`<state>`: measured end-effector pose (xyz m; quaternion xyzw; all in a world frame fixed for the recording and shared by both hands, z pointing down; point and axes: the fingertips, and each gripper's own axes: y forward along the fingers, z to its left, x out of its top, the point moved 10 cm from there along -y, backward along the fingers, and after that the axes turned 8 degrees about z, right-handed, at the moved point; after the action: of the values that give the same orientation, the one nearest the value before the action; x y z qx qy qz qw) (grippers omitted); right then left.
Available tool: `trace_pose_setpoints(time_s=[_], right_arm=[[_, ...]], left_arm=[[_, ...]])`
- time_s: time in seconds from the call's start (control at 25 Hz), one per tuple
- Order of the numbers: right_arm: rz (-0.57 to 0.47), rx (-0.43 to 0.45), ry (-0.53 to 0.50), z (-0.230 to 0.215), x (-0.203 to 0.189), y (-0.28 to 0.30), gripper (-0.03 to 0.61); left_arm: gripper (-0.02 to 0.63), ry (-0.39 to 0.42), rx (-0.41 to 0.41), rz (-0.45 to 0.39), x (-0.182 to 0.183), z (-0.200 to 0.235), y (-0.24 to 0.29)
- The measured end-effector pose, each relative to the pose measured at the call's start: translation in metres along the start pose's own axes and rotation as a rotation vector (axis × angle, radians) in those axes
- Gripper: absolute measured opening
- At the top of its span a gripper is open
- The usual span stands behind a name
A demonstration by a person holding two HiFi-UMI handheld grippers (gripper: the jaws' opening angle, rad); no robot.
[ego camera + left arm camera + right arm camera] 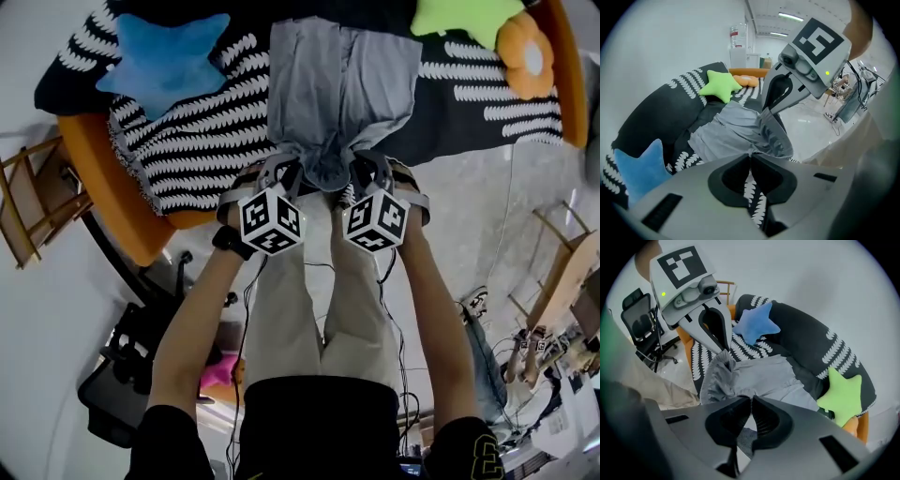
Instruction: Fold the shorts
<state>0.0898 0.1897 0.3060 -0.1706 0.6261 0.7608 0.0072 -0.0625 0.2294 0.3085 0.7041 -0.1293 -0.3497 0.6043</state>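
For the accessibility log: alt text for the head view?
The left gripper and right gripper pinch the near edge of grey fabric shorts lying on a black, white-patterned couch cover. A blue star-shaped cushion lies left, a green star-shaped cushion right.

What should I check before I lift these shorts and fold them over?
1. Jaws of the left gripper shut on the near edge of the shorts: ok.
2. Jaws of the right gripper shut on the same edge: ok.
3. Fabric between the grippers flat: not ok, bunched.
4. blue star pillow apart from the shorts: ok.
5. green star pillow clear of the far corner: cannot tell.
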Motion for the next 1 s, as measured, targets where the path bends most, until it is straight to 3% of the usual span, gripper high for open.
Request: trace_pose_setpoints(time_s=[0.52,1.0], right_arm=[[-0.032,0.116,0.006,0.019,0.047,0.03,0.034],[-0.018,0.274,-0.031,0.042,0.067,0.067,0.034]], left_arm=[[0.028,0.025,-0.031,0.009,0.007,0.001,0.023],[0.034,0.069,-0.01,0.035,-0.03,0.001,0.042]])
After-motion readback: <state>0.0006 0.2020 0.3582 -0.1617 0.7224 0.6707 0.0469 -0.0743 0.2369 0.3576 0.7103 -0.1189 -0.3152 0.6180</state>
